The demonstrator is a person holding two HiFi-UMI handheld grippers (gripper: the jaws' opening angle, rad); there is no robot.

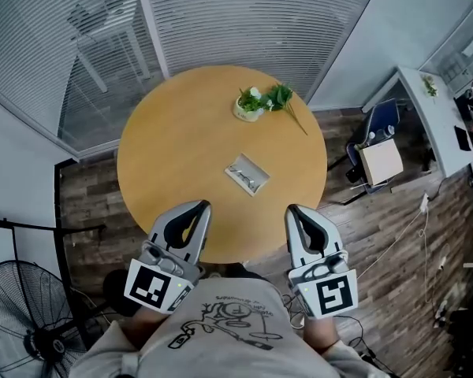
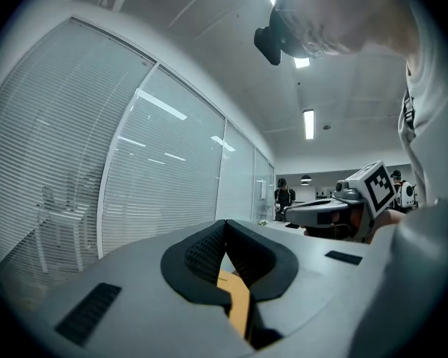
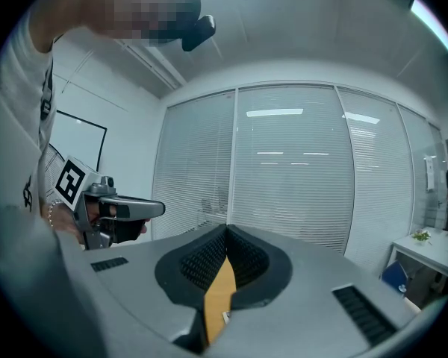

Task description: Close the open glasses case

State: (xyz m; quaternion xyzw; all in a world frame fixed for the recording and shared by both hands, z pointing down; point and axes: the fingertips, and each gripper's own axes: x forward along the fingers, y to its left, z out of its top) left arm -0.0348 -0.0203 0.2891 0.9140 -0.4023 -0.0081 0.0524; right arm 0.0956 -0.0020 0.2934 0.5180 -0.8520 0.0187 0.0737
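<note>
The glasses case (image 1: 247, 173) lies open near the middle of the round wooden table (image 1: 165, 156), with glasses inside it. My left gripper (image 1: 203, 205) hovers over the table's near edge, left of the case, and its jaws meet at the tips with nothing held. My right gripper (image 1: 292, 209) hangs at the near edge to the case's right, also shut and empty. In the left gripper view the closed jaw tips (image 2: 225, 222) hide most of the table, and the right gripper (image 2: 336, 207) shows beside them. In the right gripper view the left gripper (image 3: 116, 211) appears at the left.
A small pot of white flowers and green leaves (image 1: 262, 101) stands at the table's far side. Glass walls with blinds (image 1: 252, 22) run behind. A fan (image 1: 24, 321) stands on the floor at lower left; a blue chair (image 1: 376, 128) and a box (image 1: 381, 161) sit right.
</note>
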